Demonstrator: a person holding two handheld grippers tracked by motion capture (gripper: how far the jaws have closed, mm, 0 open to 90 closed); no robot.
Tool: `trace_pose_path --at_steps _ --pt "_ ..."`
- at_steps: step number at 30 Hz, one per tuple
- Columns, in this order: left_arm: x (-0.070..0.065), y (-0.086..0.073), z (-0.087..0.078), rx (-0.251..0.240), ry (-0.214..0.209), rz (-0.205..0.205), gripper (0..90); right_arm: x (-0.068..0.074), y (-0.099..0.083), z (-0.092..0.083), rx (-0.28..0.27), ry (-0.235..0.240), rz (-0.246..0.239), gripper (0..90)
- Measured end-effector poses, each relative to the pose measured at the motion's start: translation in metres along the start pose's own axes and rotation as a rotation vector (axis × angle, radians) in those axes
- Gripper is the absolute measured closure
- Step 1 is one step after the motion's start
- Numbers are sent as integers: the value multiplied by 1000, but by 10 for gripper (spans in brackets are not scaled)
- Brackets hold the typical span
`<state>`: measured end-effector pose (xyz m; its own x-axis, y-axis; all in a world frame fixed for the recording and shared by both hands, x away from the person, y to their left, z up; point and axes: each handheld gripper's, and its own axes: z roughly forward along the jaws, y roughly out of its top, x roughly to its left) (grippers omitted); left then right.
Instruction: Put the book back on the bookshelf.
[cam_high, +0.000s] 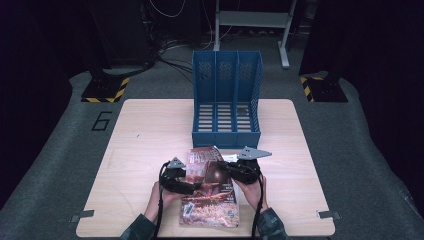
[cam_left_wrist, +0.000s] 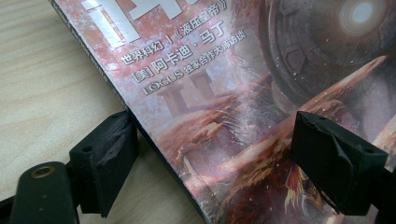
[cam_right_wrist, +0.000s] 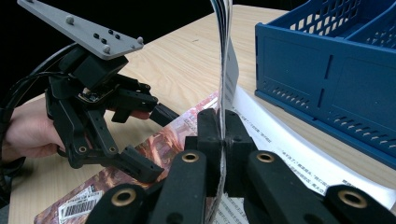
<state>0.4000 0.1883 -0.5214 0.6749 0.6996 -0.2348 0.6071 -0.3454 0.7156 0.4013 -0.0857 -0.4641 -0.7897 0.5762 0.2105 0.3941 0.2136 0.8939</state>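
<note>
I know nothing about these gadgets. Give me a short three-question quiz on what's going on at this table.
1. True or false: the right hand-held gripper is shut on pages of the magazine.
2. How many compartments does the blue file rack have: A two, B three, C five?
3. Fill in: the left hand-held gripper straddles the magazine's ____ with open jaws.

Key: 1 true; 2 B; 3 edge.

Bright desk, dark room around it

We see overhead light on the desk (cam_high: 150, 130), glare on the magazine (cam_left_wrist: 219, 70) cover's top, and near black jaws slightly soft in both gripper views.
</note>
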Motion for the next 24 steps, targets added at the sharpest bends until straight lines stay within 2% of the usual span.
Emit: trace_pose_path --at_steps 4,5,6,7,9,11,14,15,16,17,18,19,21,23,24 --pt "-1 0 -1 0 24 -7 222 -6 -3 2 25 -9 24 868" --pt "-1 0 -1 -2 45 13 239 -7 -5 3 33 -21 31 861" --pt "-2 -1 -2 5 55 19 261 -8 -6 5 56 -25 52 851" --pt "-4 -1 -1 -4 72 20 284 -10 -8 8 68 -39 52 847" --pt "-5 -1 -1 0 102 47 327 -14 -11 12 110 -65 75 824" --pt "-6 -2 -1 2 109 56 340 -16 -13 14 120 -74 80 815" --pt "-6 -2 -1 0 123 64 370 -24 -17 18 168 -117 129 754" --pt "-6 -2 -1 0 123 64 375 -24 -17 18 168 -117 129 754" --pt "-6 -2 -2 1 120 65 378 -28 -20 19 212 -142 154 687" --pt "-6 -2 -2 0 121 65 378 -28 -20 19 212 -142 154 687" --pt "-6 -2 -2 -2 121 64 381 -29 -21 20 237 -148 180 672" --pt "-7 -2 -2 -4 124 60 382 -31 -23 20 253 -158 169 653" --pt "-7 -3 -2 -5 127 62 386 -33 -26 19 286 -182 181 587" --pt "-7 -3 -2 -6 128 64 387 -34 -28 18 298 -210 177 513" --pt "-7 -3 -2 -5 128 64 387 -35 -29 16 330 -229 192 469"
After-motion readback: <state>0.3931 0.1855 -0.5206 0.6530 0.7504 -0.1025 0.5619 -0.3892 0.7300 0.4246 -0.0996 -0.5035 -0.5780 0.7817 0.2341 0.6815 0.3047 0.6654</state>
